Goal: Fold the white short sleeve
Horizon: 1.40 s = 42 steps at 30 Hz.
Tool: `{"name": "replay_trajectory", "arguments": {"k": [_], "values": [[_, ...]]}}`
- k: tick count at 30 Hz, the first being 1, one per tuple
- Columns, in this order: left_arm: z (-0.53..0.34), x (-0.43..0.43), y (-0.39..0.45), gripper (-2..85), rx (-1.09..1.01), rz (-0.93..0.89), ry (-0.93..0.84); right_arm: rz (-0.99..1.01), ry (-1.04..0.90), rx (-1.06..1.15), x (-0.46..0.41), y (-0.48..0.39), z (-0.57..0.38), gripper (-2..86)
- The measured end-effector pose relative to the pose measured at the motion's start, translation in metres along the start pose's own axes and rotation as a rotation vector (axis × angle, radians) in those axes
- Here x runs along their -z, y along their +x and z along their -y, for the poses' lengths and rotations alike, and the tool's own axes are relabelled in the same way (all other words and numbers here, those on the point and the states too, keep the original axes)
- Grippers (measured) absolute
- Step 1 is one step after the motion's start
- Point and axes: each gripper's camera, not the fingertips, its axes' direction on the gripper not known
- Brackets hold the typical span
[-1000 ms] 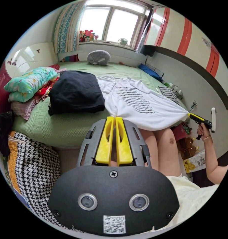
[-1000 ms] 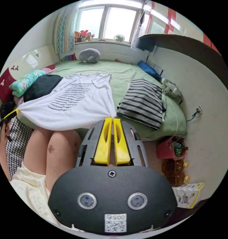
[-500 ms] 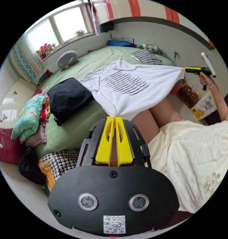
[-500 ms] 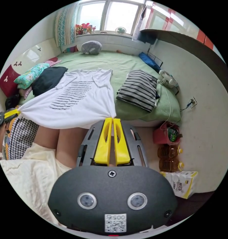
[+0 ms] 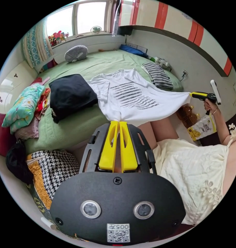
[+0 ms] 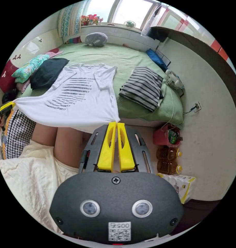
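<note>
A white short-sleeve shirt point(image 5: 128, 97) point(image 6: 79, 97) with lines of black print lies front up on the green bed, collar toward the window. Its hem is stretched taut off the bed's near edge, above the person's knees. My left gripper point(image 5: 119, 122) is shut on one bottom corner of the hem. My right gripper point(image 6: 116, 124) is shut on the other bottom corner. In the left gripper view the right gripper point(image 5: 194, 95) sits at the far right in a hand. In the right gripper view the left gripper point(image 6: 8, 106) is at the left edge.
A folded black garment point(image 5: 70, 94) lies left of the shirt and a folded striped one point(image 6: 143, 87) lies to its right. Pillows and clothes point(image 5: 25, 108) pile at the bed's left side. A houndstooth bag point(image 5: 49, 168), oil bottles point(image 6: 168, 160) and a red bin point(image 6: 165, 137) stand on the floor.
Both grippers have stayed shut on the hem corners. Both views have tilted and risen, so more of the bed top and the person's pale dress shows. The shirt stays stretched.
</note>
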Motion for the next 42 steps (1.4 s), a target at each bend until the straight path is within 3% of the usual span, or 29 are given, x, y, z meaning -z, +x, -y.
{"name": "replay_trajectory", "arguments": {"k": [14,20,26,29,35,42], "values": [[0.120,-0.019,-0.064,0.4,0.010,0.097,0.147,-0.089,0.182,-0.025,0.000,0.006,0.150,-1.6],[0.195,-0.060,-0.128,0.5,0.127,0.079,0.115,-0.105,0.144,-0.041,-0.041,0.014,0.249,-1.6],[0.266,-0.120,-0.148,1.3,0.151,0.247,0.137,-0.106,0.077,-0.146,-0.105,0.020,0.353,-1.0],[0.292,-0.161,-0.162,2.8,0.195,0.253,0.034,-0.092,0.005,-0.210,-0.136,0.022,0.385,1.2],[0.286,-0.173,-0.197,9.6,0.253,0.147,0.028,0.027,0.046,-0.162,-0.152,0.033,0.380,4.7],[0.199,-0.169,-0.196,12.4,0.156,-0.070,-0.013,0.198,-0.044,-0.071,-0.190,0.069,0.308,5.5]]}}
